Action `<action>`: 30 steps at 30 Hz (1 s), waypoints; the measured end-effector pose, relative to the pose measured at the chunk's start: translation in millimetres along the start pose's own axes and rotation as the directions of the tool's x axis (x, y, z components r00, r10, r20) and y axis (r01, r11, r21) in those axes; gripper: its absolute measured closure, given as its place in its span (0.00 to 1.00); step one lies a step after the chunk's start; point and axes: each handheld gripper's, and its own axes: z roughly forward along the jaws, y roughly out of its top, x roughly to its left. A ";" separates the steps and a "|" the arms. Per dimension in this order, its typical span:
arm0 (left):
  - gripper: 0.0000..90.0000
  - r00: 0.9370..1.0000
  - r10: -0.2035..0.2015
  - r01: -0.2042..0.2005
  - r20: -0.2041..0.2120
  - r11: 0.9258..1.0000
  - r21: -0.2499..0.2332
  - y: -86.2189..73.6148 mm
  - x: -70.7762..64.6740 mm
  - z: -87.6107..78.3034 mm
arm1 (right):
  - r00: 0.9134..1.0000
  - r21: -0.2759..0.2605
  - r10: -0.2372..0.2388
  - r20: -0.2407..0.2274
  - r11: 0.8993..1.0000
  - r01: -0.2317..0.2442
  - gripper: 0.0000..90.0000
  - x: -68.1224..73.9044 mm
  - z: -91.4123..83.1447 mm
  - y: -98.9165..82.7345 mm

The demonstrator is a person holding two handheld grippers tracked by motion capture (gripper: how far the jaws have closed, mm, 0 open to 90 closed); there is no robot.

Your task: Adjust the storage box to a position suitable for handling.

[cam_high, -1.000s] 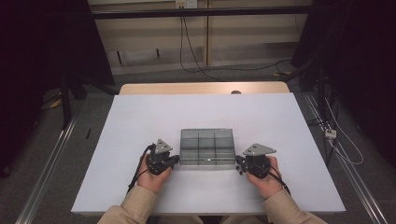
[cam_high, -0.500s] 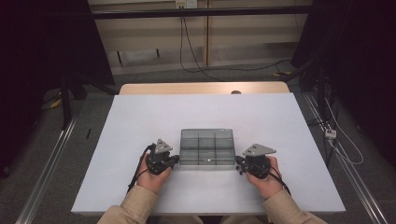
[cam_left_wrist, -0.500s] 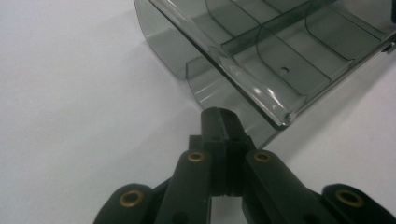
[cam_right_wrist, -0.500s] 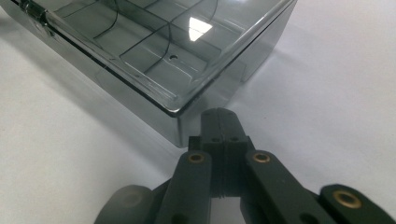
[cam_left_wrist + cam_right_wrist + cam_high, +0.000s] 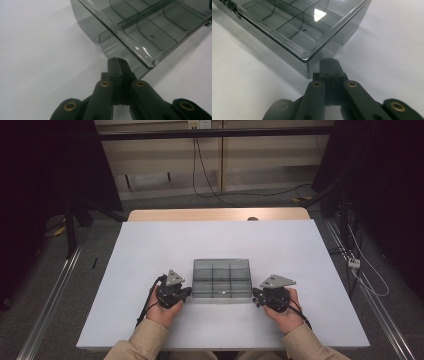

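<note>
We see a see-through grey box (image 5: 221, 278) with little rooms inside it, sitting near the middle of the white desk (image 5: 150, 250), a bit toward our side. Its lid is down. We hold a pair of tongs in each hand, one on each side of the box. From the middle of the box, the left tongs (image 5: 187, 292) are at about 8 o'clock, by the near left corner. The right tongs (image 5: 256, 296) are at about 4 o'clock, by the near right corner. In the left gripper view the left tongs (image 5: 119, 61) are pressed together with nothing between them, and their tip sits just beside the low edge of the box (image 5: 140, 30). In the right gripper view the right tongs (image 5: 330, 61) are pressed together too, holding nothing, right by the corner of the box (image 5: 294, 30). We cannot tell if the tips touch the box or just miss it. We think we are at the very start of the job: both hands are set by the box, but nothing is gripped yet. Next, we think the tongs must spread apart first. Then they can pinch the front edge or the lid. One pair may need to hold the box so it does not slide on the smooth desk.
</note>
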 end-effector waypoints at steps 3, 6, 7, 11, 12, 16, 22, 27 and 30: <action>1.00 1.000 0.004 -0.004 -0.005 1.000 -0.001 -0.3 -0.3 -0.3 | 1.000 0.001 0.001 0.000 1.000 -0.001 1.00 -0.3 -0.2 -0.1; 1.00 1.000 0.004 -0.004 0.001 1.000 0.000 -0.9 -1.0 -1.7 | 1.000 0.001 0.000 0.002 1.000 0.000 1.00 -0.1 -0.3 -0.2; 1.00 1.000 0.020 -0.020 0.003 1.000 0.005 -1.1 -0.5 -2.8 | 1.000 0.000 0.000 0.002 1.000 0.000 1.00 -0.1 -0.3 -0.3; 1.00 1.000 0.013 -0.013 0.005 1.000 -0.004 -2.3 -1.4 -3.2 | 1.000 0.000 -0.001 0.001 1.000 0.001 1.00 -0.3 -0.2 -0.3; 1.00 1.000 0.014 -0.014 0.005 1.000 -0.003 -2.3 -1.4 -3.3 | 1.000 -0.002 0.002 -0.003 1.000 -0.002 1.00 -0.8 -0.2 -0.5; 1.00 1.000 0.006 -0.006 0.009 1.000 -0.004 -2.6 -2.0 -3.5 | 1.000 -0.002 0.001 -0.003 1.000 -0.001 1.00 -0.7 -0.2 -0.5; 1.00 1.000 -0.015 0.016 0.021 1.000 -0.021 -1.6 1.4 -3.4 | 1.000 -0.002 -0.008 -0.008 1.000 0.008 1.00 -1.5 -0.2 0.0; 0.89 1.000 -0.012 0.012 0.003 1.000 -0.027 2.6 3.3 -11.3 | 1.000 -0.057 0.015 -0.011 0.998 -0.016 0.95 -7.2 -5.5 5.3; 0.79 1.000 -0.030 0.030 0.001 0.998 -0.047 4.8 7.6 -17.8 | 0.999 -0.104 0.027 0.022 0.994 -0.024 0.86 -11.4 -15.3 13.6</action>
